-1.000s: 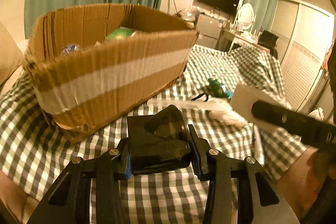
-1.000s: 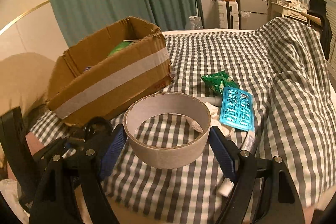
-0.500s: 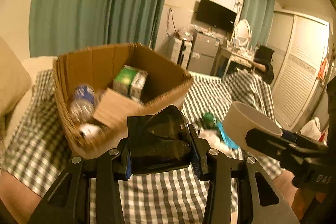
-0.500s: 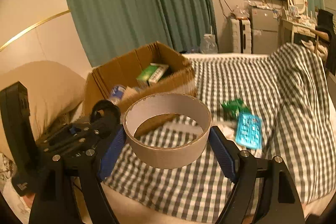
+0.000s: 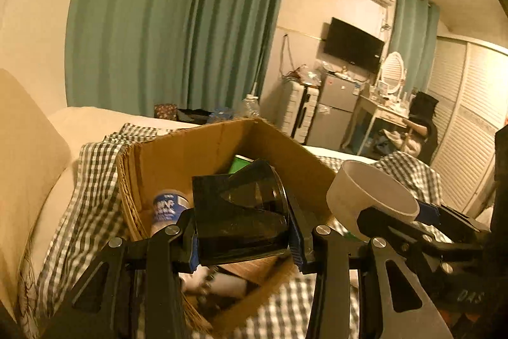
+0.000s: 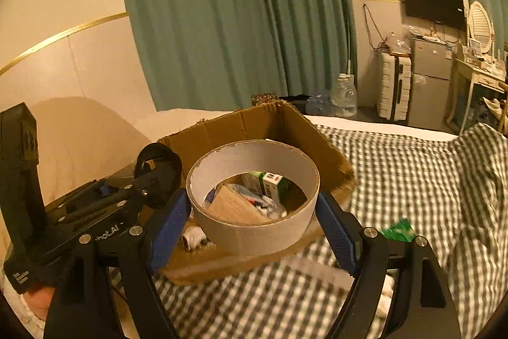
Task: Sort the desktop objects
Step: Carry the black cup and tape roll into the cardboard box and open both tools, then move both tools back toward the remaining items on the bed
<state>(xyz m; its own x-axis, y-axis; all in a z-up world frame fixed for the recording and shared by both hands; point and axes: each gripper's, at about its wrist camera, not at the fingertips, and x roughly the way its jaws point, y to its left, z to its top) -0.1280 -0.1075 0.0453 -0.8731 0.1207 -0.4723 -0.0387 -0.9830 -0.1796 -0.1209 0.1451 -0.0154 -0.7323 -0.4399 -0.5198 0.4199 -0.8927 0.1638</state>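
Ring [image 6: 254, 231] of white card, held level in the right gripper [image 6: 252, 220], open side up, its axis near vertical; the blue pads [image 6: 333, 232] press its wall from both sides, jaws wide. It hangs over the near part of the box [image 6: 330, 161], and through its hole show small cartons and a tan block inside the box. Left gripper [image 5: 243, 239] has its jaws about half closed on a dark smoky plastic piece [image 5: 241, 218], curved part tilted up and away, over the box's near wall. Box sits open-topped on checked cloth [image 6: 412, 180]; in the left view a blue-labelled bottle [image 5: 166, 207] lies in it by the left wall, a green carton [image 5: 239, 164] at the back. Cloth right of the box lies mostly open, with a green packet [image 6: 397, 231] by the right finger
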